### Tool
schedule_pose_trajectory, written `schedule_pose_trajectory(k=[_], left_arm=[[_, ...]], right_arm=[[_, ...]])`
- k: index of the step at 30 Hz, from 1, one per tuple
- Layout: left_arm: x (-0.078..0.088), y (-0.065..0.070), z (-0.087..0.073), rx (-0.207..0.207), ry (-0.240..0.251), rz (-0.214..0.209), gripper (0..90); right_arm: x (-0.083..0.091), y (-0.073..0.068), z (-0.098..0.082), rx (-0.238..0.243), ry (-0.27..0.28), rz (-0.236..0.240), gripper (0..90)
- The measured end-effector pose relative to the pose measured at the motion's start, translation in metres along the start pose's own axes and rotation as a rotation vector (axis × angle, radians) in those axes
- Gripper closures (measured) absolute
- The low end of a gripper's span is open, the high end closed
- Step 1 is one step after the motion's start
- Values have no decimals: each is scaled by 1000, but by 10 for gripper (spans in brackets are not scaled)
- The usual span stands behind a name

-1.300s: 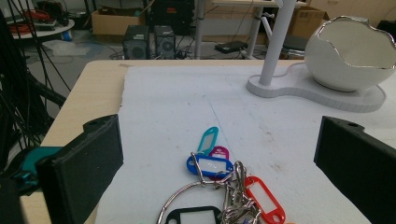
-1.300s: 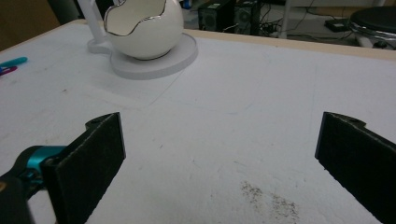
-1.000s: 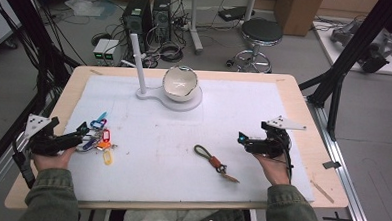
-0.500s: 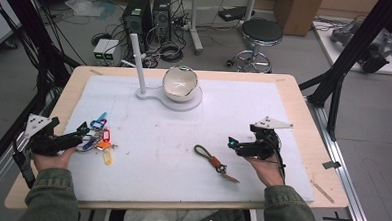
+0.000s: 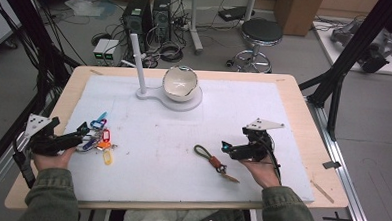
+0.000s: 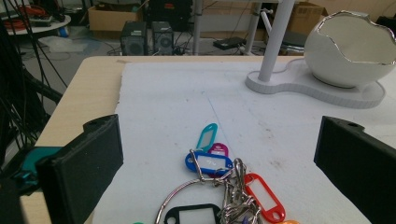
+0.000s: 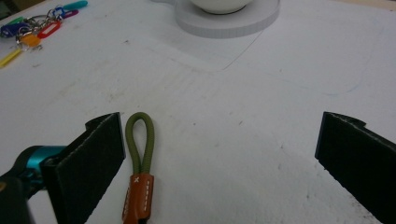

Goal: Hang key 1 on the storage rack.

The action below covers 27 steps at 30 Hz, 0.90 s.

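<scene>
A bunch of keys with coloured tags point(image 5: 98, 137) lies at the left of the white mat. My left gripper point(image 5: 81, 137) is open right beside it; in the left gripper view the keys point(image 6: 219, 179) lie between the two spread jaws of that gripper point(image 6: 219, 135). An olive cord loop with a brown leather tab point(image 5: 211, 160) lies right of centre. My right gripper point(image 5: 226, 147) is open just right of it. In the right gripper view the loop point(image 7: 140, 140) lies by the left jaw of the right gripper point(image 7: 219, 126).
A white cracked-egg bowl point(image 5: 180, 83) sits on a white base point(image 5: 157, 95) with an upright post point(image 5: 137, 63) at the back of the mat point(image 5: 173, 134). The wooden table edge point(image 5: 312, 145) borders the mat. Chairs, computers and cables stand beyond.
My right gripper has moved left, from the mat's right side up to the cord loop. The left gripper and the keys have stayed put.
</scene>
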<state>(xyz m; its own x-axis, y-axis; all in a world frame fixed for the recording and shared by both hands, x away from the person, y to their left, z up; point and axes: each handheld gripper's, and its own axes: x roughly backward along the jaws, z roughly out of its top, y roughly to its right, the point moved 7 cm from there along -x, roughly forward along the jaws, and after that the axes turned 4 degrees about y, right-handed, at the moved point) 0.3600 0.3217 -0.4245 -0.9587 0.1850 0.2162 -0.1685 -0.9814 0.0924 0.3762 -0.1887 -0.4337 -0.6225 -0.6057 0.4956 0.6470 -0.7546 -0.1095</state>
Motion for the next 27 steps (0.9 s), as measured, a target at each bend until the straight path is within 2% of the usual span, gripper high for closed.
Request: schedule_pose_trajectory(k=[3, 9, 10, 15, 16, 21, 27], left_arm=[[0, 0, 0, 1, -1, -2, 17], [0, 0, 0, 1, -3, -5, 17], [0, 0, 0, 0, -3, -6, 17], [-1, 0, -1, 1, -4, -5, 17], [-1, 0, 0, 2, -4, -5, 17], [-1, 0, -1, 3, -5, -6, 17], [-1, 0, -1, 4, -6, -8, 17]], right_arm=[[-5, -6, -3, -2, -31, 28, 8], [-10, -11, -6, 12, -57, 49, 7], [-12, -13, -8, 9, -74, 56, 7], [-15, -16, -11, 24, -104, 68, 8], [-17, -18, -14, 35, -126, 66, 8], [-22, -24, -19, 55, -167, 71, 8], [-27, -28, -23, 80, -195, 82, 8]])
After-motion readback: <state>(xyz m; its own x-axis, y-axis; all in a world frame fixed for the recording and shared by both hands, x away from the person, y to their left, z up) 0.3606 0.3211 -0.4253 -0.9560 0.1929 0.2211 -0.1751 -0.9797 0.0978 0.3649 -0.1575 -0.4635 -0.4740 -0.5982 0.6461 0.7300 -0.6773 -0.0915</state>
